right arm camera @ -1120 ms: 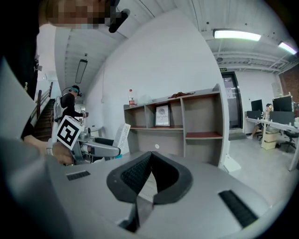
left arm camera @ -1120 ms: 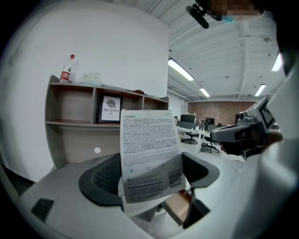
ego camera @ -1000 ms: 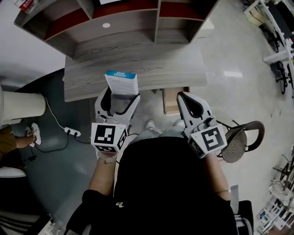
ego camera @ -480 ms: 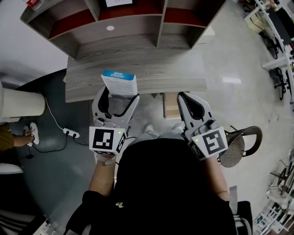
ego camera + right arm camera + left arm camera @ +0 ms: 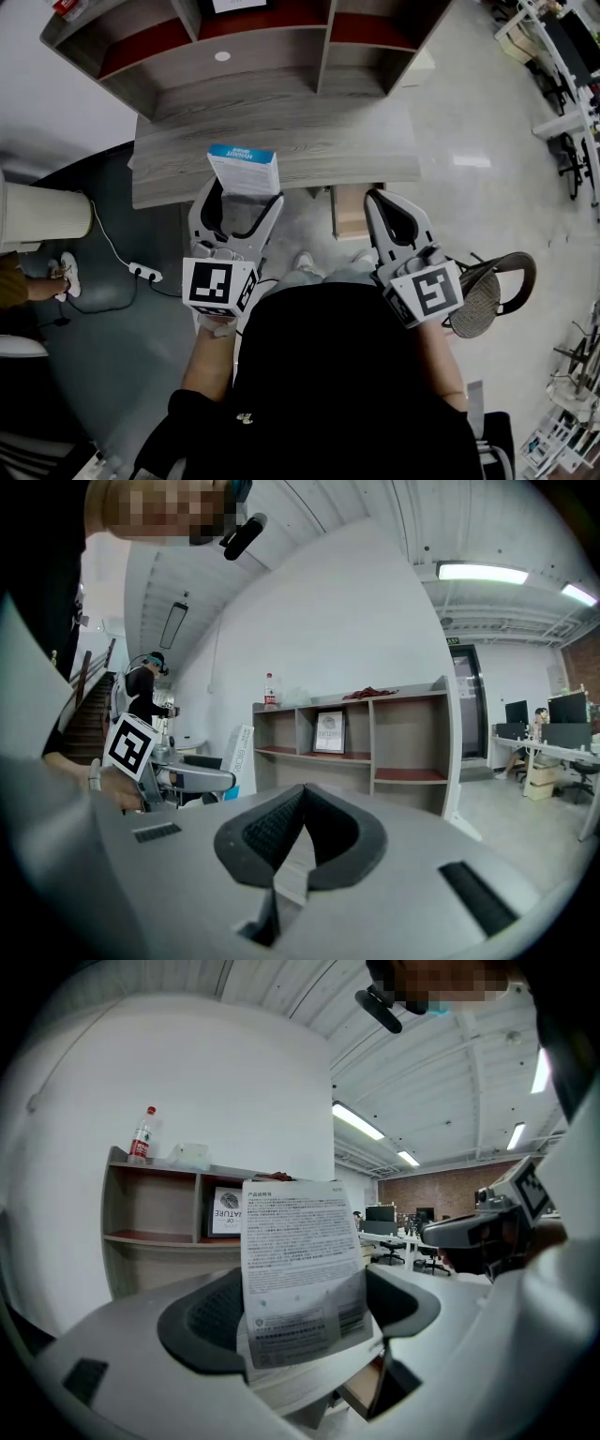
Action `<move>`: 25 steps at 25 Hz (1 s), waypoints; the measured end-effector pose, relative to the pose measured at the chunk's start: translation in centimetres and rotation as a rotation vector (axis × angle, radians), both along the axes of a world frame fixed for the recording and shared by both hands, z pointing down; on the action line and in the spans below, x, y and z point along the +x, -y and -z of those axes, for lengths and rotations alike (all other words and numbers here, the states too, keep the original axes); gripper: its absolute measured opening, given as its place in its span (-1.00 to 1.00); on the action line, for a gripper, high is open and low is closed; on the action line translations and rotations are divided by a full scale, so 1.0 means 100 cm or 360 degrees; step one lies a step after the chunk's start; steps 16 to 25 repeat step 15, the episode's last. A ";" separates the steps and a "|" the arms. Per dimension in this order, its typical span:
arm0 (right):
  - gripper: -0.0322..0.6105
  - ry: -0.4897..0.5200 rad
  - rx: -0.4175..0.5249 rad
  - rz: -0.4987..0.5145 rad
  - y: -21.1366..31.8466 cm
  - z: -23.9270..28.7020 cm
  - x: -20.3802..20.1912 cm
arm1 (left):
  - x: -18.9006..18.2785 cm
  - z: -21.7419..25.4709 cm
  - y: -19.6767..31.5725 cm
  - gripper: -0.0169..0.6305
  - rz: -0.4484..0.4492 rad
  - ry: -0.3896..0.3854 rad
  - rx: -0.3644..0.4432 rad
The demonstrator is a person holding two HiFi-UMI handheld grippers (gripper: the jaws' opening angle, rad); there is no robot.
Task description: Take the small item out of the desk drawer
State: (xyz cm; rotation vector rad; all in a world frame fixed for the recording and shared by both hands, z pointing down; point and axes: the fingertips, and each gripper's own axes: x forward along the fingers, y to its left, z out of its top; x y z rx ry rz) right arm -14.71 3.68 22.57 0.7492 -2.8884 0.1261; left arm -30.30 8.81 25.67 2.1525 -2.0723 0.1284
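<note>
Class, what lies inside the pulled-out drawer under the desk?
The drawer's visible part shows only a bare brown bottom. The desk covers its back and the right gripper its right side, so nothing can be told there.

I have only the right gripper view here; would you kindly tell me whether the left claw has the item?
Observer: Yes. The left claw is shut on a white carton, which it holds upright.
Operator: Thank you. Where is the drawer?
Observer: In the head view, a tan drawer juts out past the front edge of the desk, beside the tip of the right claw.
Operator: Is there anything on the carton's face?
Observer: The side facing the left gripper's camera is covered in dense small print.
</note>
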 end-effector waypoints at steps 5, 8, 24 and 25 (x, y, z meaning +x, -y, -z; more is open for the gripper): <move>-0.91 -0.0039 -0.0004 -0.0011 -0.003 -0.007 0.006 | 0.002 0.000 -0.001 0.34 -0.0014 0.0001 -0.0001; -0.91 -0.0042 -0.0005 -0.0025 -0.004 -0.008 0.010 | 0.005 -0.001 -0.002 0.34 -0.0023 -0.0007 -0.0002; -0.91 -0.0011 0.0000 -0.0077 -0.005 -0.004 0.016 | 0.014 -0.006 -0.005 0.34 -0.0043 -0.0001 -0.0014; -0.91 -0.0011 0.0000 -0.0077 -0.005 -0.004 0.016 | 0.014 -0.006 -0.005 0.34 -0.0043 -0.0001 -0.0014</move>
